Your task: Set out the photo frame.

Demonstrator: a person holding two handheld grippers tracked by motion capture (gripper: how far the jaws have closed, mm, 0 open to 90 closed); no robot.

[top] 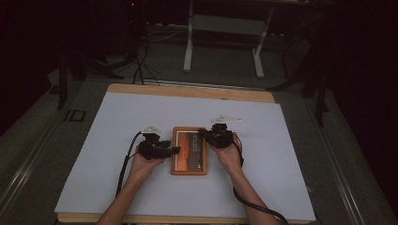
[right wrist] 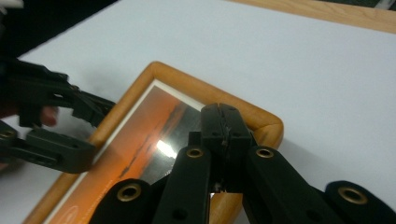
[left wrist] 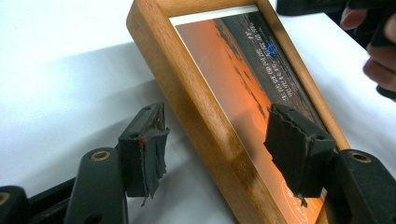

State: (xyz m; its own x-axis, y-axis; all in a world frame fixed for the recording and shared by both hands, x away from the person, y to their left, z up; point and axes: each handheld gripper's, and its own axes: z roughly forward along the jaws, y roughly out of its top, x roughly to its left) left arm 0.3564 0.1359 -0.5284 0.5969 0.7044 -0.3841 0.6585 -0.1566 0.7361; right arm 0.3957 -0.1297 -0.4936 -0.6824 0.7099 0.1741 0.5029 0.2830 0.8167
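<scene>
Left gripper [top: 174, 150] at about 9 o'clock of the wooden picture frame [top: 188, 150], jaws parted and straddling the frame's long left rail: one pad [left wrist: 148, 148] out on the white sheet [top: 117, 131], the other over the glass, neither pressing on the wood in the left gripper view. Likely placed so as to bracket the rail and keep the frame from sliding sideways. Right gripper [top: 205, 133] at roughly 1 o'clock of the frame, above its far right corner, jaws closed tight together with nothing between them in the right gripper view [right wrist: 223, 122]. Tips hanging just over the rounded corner and the edge of the glass, possibly touching; hard to tell in the dim light from above. Closed tips make a narrow point, well suited to prodding or levering at a corner rather than clamping it.

Frame lying flat, near the middle of the sheet, long side running toward 12 o'clock, orange sunset print facing up under glass. Both hands close in from 6 o'clock, flanking the frame, one to steady and one to work the corner, by the look of it.
</scene>
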